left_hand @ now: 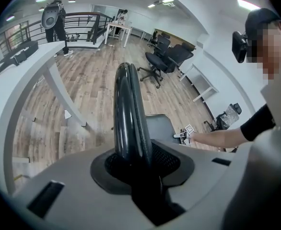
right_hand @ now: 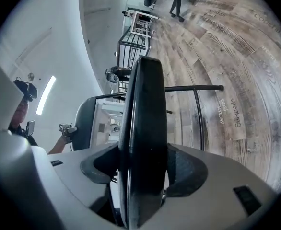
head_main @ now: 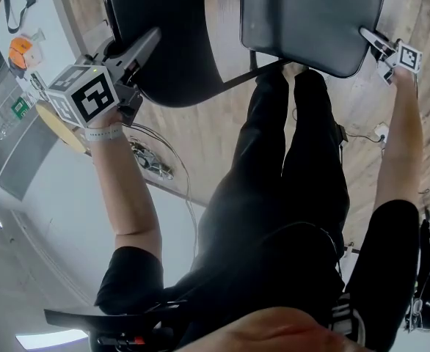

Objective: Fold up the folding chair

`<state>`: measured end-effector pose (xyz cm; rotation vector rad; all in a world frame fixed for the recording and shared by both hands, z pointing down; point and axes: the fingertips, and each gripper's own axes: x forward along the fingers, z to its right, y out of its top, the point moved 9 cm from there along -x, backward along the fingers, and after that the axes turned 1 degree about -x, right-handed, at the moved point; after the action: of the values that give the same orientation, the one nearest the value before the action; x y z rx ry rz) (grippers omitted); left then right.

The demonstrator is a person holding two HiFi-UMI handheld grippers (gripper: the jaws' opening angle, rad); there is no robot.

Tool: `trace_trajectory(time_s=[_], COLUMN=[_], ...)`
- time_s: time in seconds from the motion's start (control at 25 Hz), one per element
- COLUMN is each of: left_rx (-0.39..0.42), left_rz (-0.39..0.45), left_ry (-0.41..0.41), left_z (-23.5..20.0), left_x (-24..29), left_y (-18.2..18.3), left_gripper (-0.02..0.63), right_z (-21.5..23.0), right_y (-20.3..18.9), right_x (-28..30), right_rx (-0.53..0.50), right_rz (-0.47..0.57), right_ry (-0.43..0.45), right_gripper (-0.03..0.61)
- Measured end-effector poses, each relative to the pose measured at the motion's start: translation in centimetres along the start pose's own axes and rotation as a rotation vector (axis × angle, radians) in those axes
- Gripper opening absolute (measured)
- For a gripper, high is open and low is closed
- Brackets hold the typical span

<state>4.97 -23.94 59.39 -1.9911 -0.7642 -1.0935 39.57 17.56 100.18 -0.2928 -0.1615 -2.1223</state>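
Observation:
The folding chair stands open on the wood floor in front of me. Its black backrest (head_main: 171, 42) is at the upper left of the head view and its grey seat (head_main: 310, 13) at the upper right. My left gripper (head_main: 145, 46) is shut on the backrest's rim, which runs edge-on (left_hand: 128, 109) up between its jaws. My right gripper (head_main: 369, 37) is closed over the seat's right edge, and that edge (right_hand: 143, 128) fills the gap between its jaws. A black frame tube (right_hand: 198, 87) shows beyond the seat. Each gripper view shows the other gripper (left_hand: 183, 134) (right_hand: 68, 128) far off on the chair.
A white desk (head_main: 46, 20) with small items stands at the left, close to my left gripper. Cables (head_main: 152, 163) lie on the floor by it. My legs (head_main: 296, 160) stand right behind the chair. Office chairs (left_hand: 167, 56) and a railing are far across the room.

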Motion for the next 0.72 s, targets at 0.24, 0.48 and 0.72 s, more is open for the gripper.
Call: trace_trajectory(time_s=[0.24,0.48,0.72], left_rx=[-0.012,-0.005,-0.008], left_rz=[-0.01,-0.01,-0.001], left_ry=[0.009,0.009,0.024], left_z=[-0.1,0.5,0.2], left_x=[0.1,0.0,-1.4], left_y=[-0.2,0.3,0.4], left_gripper=[0.1,0.089,0.083], right_z=[0.5,-1.2,-4.3], right_y=[-0.1,0.0,0.1], right_x=[-0.3,0.6,1.5], right_rx=[-0.001,0.032,-0.051], right_rz=[-0.005,-0.033,-0.052], right_ry=[-0.005,0.063,0.167], right_gripper=[0.275,0.267,0.251])
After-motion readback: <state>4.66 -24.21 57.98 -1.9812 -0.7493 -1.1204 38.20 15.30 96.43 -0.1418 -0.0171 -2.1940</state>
